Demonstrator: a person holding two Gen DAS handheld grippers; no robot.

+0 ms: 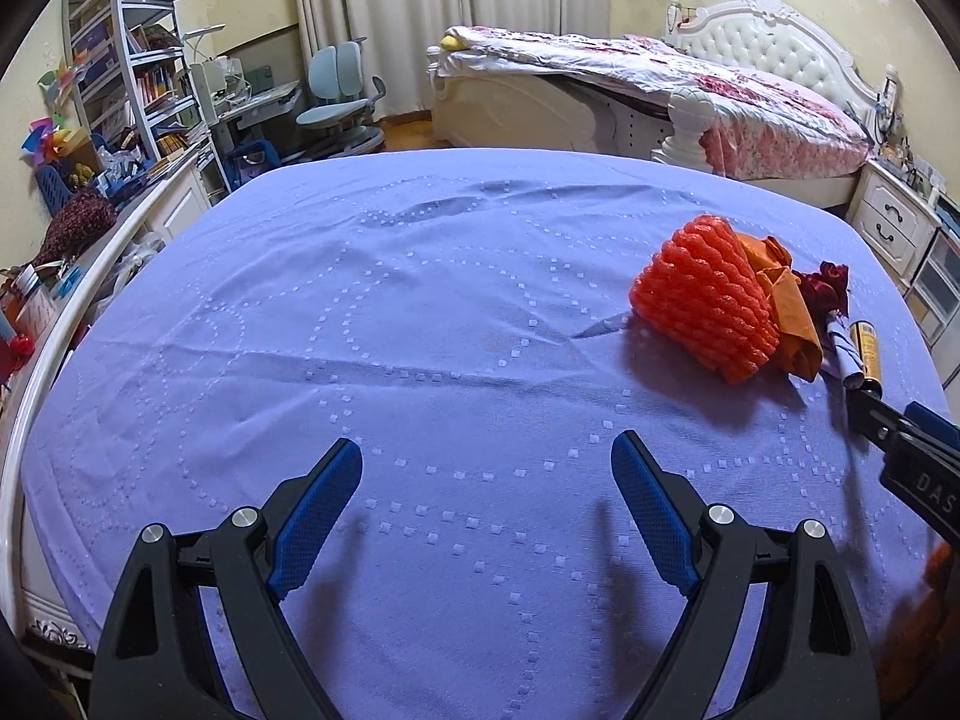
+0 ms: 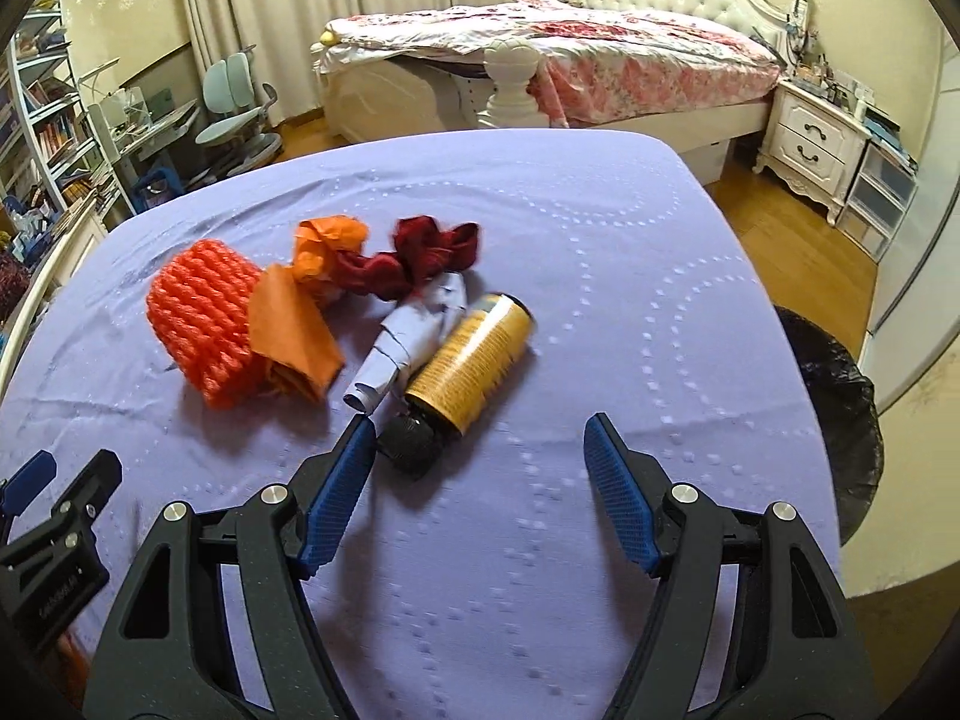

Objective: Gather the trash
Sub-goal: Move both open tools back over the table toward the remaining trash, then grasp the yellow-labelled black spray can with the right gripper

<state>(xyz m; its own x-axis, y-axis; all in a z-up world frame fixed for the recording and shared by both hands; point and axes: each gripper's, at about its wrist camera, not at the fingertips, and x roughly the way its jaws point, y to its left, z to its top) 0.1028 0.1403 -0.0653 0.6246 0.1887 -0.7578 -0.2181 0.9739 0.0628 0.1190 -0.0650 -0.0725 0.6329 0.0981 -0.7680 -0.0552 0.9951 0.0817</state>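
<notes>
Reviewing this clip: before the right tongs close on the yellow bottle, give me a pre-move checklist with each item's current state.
1. Right tongs open wide enough for the cap: ok.
2. Yellow bottle lying on its side on the purple bed cover, black cap toward the tongs: ok.
3. Cap centred between the jaws: not ok; it sits against the left finger, with a wide gap to the other finger.
4. Bottle free of neighbours: not ok; the rolled white paper lies against it.
5. Left tongs open and away from the pile: ok.
6. Black-lined bin at the bed's right edge, unobstructed: ok.
</notes>
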